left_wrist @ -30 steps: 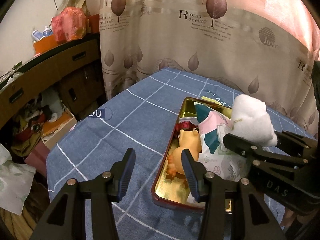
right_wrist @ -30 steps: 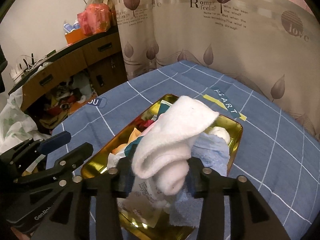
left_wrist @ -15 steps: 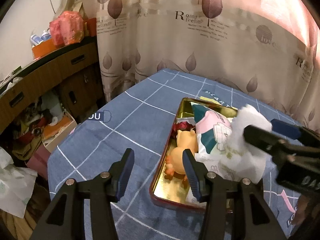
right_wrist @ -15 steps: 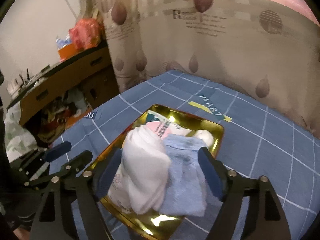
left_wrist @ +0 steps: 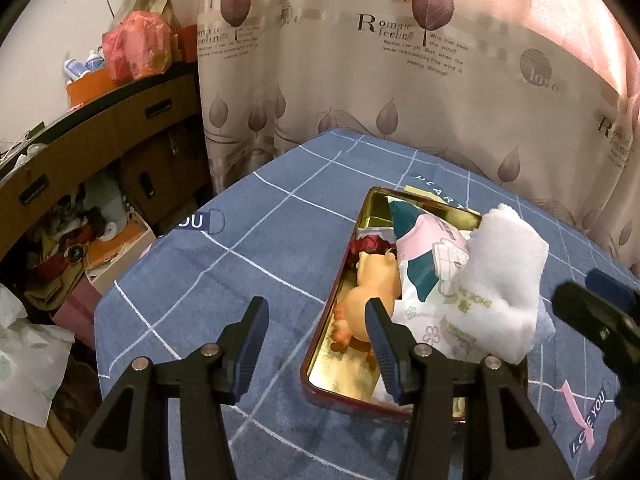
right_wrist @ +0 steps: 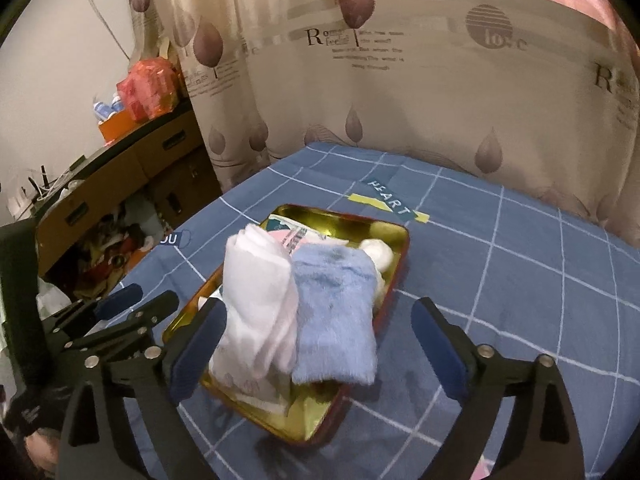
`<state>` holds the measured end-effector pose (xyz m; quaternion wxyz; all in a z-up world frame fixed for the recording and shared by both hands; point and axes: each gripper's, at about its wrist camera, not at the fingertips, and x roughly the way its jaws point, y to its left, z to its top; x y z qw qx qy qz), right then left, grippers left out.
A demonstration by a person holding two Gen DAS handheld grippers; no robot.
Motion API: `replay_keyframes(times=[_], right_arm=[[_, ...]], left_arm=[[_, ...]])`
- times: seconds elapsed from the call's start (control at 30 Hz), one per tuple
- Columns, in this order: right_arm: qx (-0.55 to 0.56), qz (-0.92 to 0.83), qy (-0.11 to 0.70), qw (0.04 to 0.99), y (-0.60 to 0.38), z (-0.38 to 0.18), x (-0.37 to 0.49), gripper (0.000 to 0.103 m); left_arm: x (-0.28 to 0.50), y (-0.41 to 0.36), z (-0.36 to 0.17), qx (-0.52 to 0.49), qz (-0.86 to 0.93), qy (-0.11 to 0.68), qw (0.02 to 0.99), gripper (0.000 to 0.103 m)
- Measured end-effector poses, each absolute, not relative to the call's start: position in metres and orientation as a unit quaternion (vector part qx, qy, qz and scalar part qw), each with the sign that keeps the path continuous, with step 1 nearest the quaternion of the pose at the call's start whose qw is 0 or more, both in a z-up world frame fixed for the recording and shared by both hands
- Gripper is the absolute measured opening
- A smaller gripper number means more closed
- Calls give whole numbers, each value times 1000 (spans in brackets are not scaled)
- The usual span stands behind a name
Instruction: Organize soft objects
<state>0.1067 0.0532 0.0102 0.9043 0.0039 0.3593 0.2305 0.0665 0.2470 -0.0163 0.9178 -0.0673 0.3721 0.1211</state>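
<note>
A gold tin tray [left_wrist: 332, 376] [right_wrist: 396, 236] sits on the blue checked tablecloth. In it lie a rolled white towel [left_wrist: 506, 272] [right_wrist: 256, 292], a fluffy blue cloth [right_wrist: 336, 312], a printed tissue pack [left_wrist: 428, 264], an orange plush toy [left_wrist: 368, 292] and a small white roll [right_wrist: 378, 254]. My right gripper [right_wrist: 316, 352] is open and empty, its jaws wide on either side of the white towel and blue cloth. It also shows at the right in the left wrist view [left_wrist: 592, 312]. My left gripper [left_wrist: 316, 340] is open and empty, near the tray's near left corner.
The tablecloth [left_wrist: 260, 248] drops off at its left edge. Beyond it are a low wooden cabinet [left_wrist: 80, 148] and cluttered boxes on the floor [left_wrist: 72, 256]. A leaf-print curtain [left_wrist: 400, 80] hangs behind the table.
My right gripper opened and let go of the white towel, which now lies in the tray beside the blue cloth. The right gripper has drawn back. The left gripper has hardly moved.
</note>
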Motion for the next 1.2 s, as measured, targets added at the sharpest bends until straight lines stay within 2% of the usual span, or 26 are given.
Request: replay_keyframes(times=[0.27, 0.47, 1.2], right_arm=[[-5, 190, 374, 908, 49, 8, 86, 99], [-38, 182, 376, 908, 55, 3, 72, 100], [-35, 187, 384, 903, 52, -2, 62, 101]], left_arm=[[66, 240, -17, -44, 128, 371, 919, 51], [66, 232, -17, -29, 123, 375, 918, 52], [67, 233, -20, -37, 125, 382, 915, 52]])
